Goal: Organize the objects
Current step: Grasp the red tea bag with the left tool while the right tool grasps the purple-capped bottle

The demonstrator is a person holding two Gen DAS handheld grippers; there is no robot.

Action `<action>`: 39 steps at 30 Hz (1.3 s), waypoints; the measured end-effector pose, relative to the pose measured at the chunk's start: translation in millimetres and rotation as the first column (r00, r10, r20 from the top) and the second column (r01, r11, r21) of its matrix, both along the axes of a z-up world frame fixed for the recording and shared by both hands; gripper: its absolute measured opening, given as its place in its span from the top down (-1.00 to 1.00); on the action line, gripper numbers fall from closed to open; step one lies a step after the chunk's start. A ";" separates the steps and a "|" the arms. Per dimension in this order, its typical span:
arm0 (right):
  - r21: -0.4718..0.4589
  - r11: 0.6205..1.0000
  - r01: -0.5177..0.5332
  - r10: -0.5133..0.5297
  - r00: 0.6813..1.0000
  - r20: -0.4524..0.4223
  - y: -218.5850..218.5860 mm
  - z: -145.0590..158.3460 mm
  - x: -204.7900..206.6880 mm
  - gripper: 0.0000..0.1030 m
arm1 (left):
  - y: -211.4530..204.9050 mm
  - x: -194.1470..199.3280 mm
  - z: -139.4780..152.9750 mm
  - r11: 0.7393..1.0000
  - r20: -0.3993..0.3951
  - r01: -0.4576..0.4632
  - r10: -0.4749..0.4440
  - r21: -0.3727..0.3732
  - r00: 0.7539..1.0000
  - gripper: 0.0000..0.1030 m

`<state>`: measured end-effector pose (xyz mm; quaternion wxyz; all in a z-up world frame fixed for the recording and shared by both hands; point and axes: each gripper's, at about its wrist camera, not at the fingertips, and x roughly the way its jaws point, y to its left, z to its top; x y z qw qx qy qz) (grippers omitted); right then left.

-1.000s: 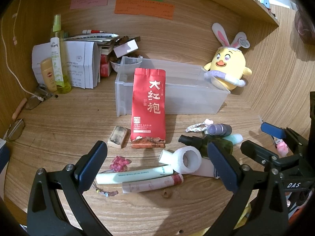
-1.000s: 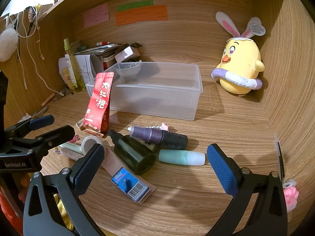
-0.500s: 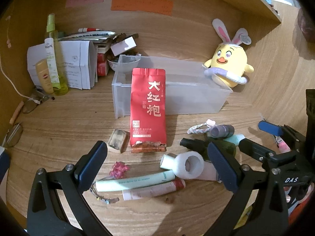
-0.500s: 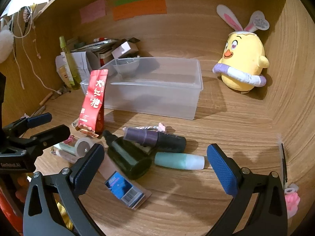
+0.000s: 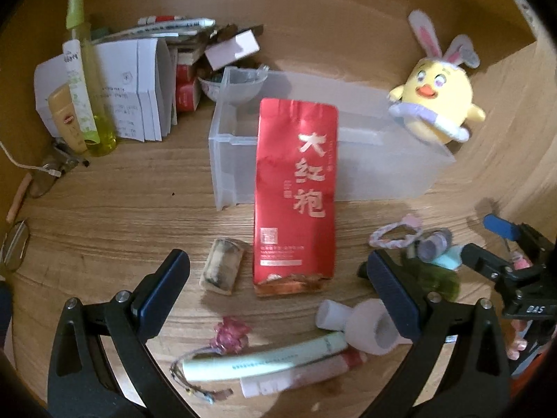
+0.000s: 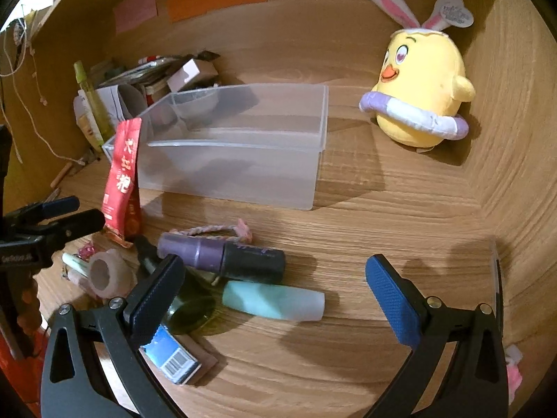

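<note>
Your left gripper (image 5: 276, 287) is spread wide and empty, the red tea pouch (image 5: 296, 191) at frame centre leaning on the clear bin (image 5: 383, 170). Your right gripper (image 6: 271, 294) is likewise wide apart, the mint tube (image 6: 273, 300) lying between its fingers, low centre

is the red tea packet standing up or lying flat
Standing upright. The red foil tea packet rests on its crimped bottom edge on the wooden desk, its top against the front of the clear plastic bin.
</note>
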<state>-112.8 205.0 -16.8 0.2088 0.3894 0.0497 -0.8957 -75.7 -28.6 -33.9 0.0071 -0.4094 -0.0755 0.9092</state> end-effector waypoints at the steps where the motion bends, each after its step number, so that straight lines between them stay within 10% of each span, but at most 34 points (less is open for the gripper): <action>1: -0.002 1.000 -0.015 0.015 1.000 0.012 -0.9 -1.7 -1.8 -0.98 | -0.3 -3.4 -2.1 1.000 0.012 0.002 -0.002 -0.001 1.000 -1.00; 14: 0.012 0.995 -0.095 0.094 0.993 0.073 -19.0 -12.7 -21.1 -0.98 | 4.3 -43.4 -16.2 0.999 0.107 0.036 -0.034 -0.022 0.994 -1.00; 24: 0.001 0.995 -0.102 0.100 0.985 0.142 -20.8 -26.1 -35.5 -0.57 | 2.4 -49.0 -21.2 1.000 0.083 0.017 -0.016 -0.008 0.996 -1.00; 34: -0.033 0.995 -0.096 0.099 0.985 0.144 -14.5 -22.5 -46.3 0.12 | 9.8 -44.9 -22.1 0.998 0.078 0.055 -0.053 -0.024 0.996 -0.10; 39: 0.015 0.993 -0.118 0.115 0.986 0.124 -17.9 -20.8 -42.6 0.12 | 11.6 -37.0 -16.9 0.998 0.046 0.042 -0.040 -0.042 0.998 -0.10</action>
